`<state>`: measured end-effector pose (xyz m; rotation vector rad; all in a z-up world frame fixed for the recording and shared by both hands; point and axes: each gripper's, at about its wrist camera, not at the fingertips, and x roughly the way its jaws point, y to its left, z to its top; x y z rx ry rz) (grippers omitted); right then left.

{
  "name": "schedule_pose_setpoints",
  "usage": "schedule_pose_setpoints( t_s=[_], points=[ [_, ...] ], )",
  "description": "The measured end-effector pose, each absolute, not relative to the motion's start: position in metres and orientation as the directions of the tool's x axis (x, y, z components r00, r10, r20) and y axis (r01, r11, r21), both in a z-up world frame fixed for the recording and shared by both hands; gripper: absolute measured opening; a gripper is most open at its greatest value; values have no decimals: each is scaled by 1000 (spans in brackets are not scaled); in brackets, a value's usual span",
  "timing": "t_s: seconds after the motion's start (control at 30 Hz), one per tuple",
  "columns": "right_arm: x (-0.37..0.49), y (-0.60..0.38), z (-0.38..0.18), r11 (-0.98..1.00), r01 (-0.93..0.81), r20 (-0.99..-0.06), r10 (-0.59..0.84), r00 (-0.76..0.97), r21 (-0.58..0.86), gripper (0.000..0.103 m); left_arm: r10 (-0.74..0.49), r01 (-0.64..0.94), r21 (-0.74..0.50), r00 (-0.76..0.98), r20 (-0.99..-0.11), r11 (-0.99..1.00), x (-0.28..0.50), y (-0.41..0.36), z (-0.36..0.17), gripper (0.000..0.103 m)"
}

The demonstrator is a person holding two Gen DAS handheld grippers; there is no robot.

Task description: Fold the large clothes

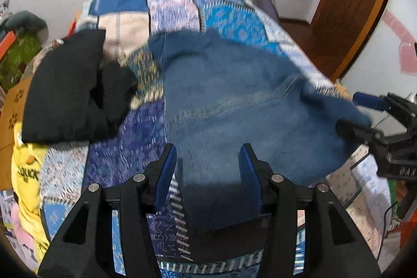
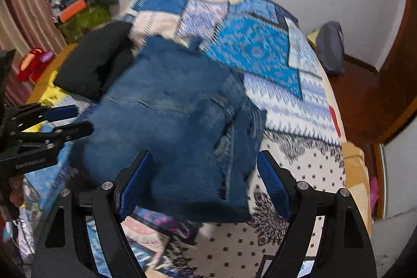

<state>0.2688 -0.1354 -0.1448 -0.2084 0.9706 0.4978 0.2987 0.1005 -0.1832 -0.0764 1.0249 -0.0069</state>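
Note:
A pair of blue jeans (image 1: 229, 100) lies folded over on a patchwork bedspread (image 1: 229, 17); it also fills the middle of the right wrist view (image 2: 169, 121). My left gripper (image 1: 208, 160) is open, its blue-padded fingers straddling the near edge of the jeans without clamping them. My right gripper (image 2: 204, 173) is open too, hovering over the near edge of the jeans. Each gripper shows at the side of the other's view: the right one at the jeans' right edge (image 1: 359, 111), the left one at their left edge (image 2: 70, 119).
A folded black garment (image 1: 65, 87) lies left of the jeans on the bed, also in the right wrist view (image 2: 96, 61). Yellow cloth (image 1: 26, 168) and clutter sit at the left. A brown wooden door (image 1: 349, 4) and floor lie to the right.

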Motion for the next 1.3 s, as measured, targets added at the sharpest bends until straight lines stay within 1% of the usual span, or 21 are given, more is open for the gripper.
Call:
schedule_pose_setpoints(
  t_s=[0.07,0.1,0.17,0.23,0.3,0.43,0.5,0.57,0.67,0.77,0.83,1.07,1.2,1.3],
  points=[
    [275,-147,-159,881,-466,-848,306,432,81,79,-51,-23,-72,497,-866,997,296,101,-198,52],
    [277,-155,-165,889,-447,-855,307,417,102,79,-43,-24,-64,498,-866,998,295,100,-201,56],
    [279,-169,-175,889,-425,-857,348,380,173,80,-12,-27,-30,519,-855,999,292,97,-204,63],
    [277,-179,-183,886,-403,-852,382,357,228,80,0,-24,-15,528,-849,1000,289,93,-207,63],
    [272,-186,-188,883,-399,-845,397,357,247,80,4,-25,-11,538,-843,1000,286,91,-208,63],
    [261,-191,-191,885,-398,-839,397,373,242,80,-10,-31,-32,545,-839,999,279,93,-208,65],
    [259,-192,-189,886,-395,-840,396,371,243,80,-11,-35,-36,545,-838,999,276,96,-206,70],
    [258,-192,-183,890,-394,-842,385,377,230,80,-9,-32,-32,549,-836,999,271,98,-203,72],
    [254,-190,-166,902,-401,-833,341,435,160,80,0,-28,-19,563,-826,999,264,101,-194,73],
    [253,-184,-148,905,-418,-817,295,495,73,80,49,-37,33,589,-806,999,258,102,-182,72],
    [257,-181,-138,904,-426,-805,288,519,49,80,70,-44,54,610,-789,998,257,106,-173,72],
    [286,-167,-125,885,-447,-787,367,495,132,82,92,-79,53,647,-757,995,272,128,-156,73],
    [307,-152,-135,863,-463,-801,418,428,203,82,51,-77,4,622,-782,997,295,141,-163,75],
    [319,-145,-152,857,-471,-825,413,385,210,82,-47,-61,-99,573,-818,993,317,152,-178,75]
  ],
)
